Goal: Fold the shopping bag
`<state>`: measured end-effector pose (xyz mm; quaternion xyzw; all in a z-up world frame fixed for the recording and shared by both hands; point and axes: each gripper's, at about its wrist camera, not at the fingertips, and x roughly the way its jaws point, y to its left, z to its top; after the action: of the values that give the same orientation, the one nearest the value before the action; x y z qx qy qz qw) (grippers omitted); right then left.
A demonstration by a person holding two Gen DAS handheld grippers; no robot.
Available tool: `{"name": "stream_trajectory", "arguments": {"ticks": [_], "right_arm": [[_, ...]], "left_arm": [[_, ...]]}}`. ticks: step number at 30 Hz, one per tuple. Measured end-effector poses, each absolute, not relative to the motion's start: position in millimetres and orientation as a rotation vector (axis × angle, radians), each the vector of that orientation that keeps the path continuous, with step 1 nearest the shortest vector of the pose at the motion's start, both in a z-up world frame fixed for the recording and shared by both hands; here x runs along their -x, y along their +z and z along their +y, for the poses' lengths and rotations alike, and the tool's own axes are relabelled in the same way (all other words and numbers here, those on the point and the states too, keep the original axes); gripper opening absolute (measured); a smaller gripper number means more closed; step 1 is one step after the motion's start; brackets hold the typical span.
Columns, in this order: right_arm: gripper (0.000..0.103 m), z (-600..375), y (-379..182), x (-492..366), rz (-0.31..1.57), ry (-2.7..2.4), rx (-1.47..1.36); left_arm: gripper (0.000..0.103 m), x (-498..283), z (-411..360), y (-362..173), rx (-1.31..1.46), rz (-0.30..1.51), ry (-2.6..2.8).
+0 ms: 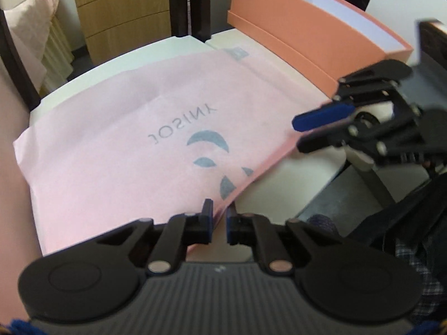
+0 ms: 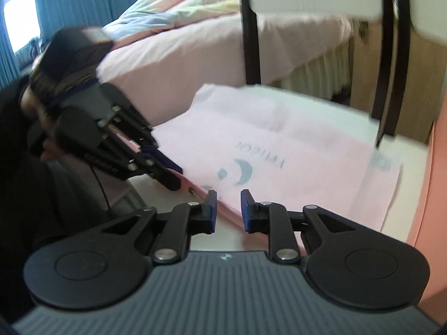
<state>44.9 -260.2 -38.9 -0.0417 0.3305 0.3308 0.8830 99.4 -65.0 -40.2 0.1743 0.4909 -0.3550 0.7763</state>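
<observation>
White table point(image 1: 117, 64) — left gripper point(image 1: 219, 224) tilted steeply down, pinching pink bag's point(image 1: 125, 139) edge — right gripper point(image 2: 228, 209) parted.

Pink shopping bag point(image 1: 117, 128), flat on white table point(image 1: 173, 45), logo upward.

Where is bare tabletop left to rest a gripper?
A white strip of table lies bare along the pink bag's near edge, below the right gripper. Another strip shows beyond the bag's far edge. Crowded where the orange box abuts the bag.
</observation>
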Motion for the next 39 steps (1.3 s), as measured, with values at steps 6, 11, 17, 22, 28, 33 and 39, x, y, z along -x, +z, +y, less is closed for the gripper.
{"name": "stream_trajectory", "arguments": {"ticks": [6, 11, 17, 22, 28, 33, 39], "right_arm": [[0.022, -221.7, -36.2, -37.8, 0.653, 0.69, 0.254], [0.022, -210.8, -43.5, -46.6, 0.638, 0.665, 0.328], [0.022, -203.7, -49.2, -71.6, 0.665, 0.654, 0.292], [0.022, -196.2, -61.7, -96.8, 0.744, 0.643, 0.243], [0.022, -197.9, -70.4, -102.2, 0.762, 0.629, 0.232], [0.022, -202.9, -70.5, -94.3, 0.776, 0.652, 0.232], [0.021, -211.5, -65.8, -76.7, 0.824, 0.711, 0.204]], "left_arm": [[0.01, -96.9, -63.6, -41.0, -0.415, 1.048, -0.802], [0.01, -93.9, -65.4, -42.6, -0.45, 1.028, -0.821], [0.022, -97.3, -64.8, -45.0, -0.465, 0.991, -0.799], [0.053, -94.8, -66.3, -47.6, -0.557, 0.937, -0.717], [0.064, -50.3, -69.3, -48.1, -0.792, 0.766, -0.63], [0.066, -10.9, -78.6, -48.6, -0.906, 0.659, -0.699], [0.068, 27.7, -88.7, -62.2, -1.009, 0.568, -0.76]]}}
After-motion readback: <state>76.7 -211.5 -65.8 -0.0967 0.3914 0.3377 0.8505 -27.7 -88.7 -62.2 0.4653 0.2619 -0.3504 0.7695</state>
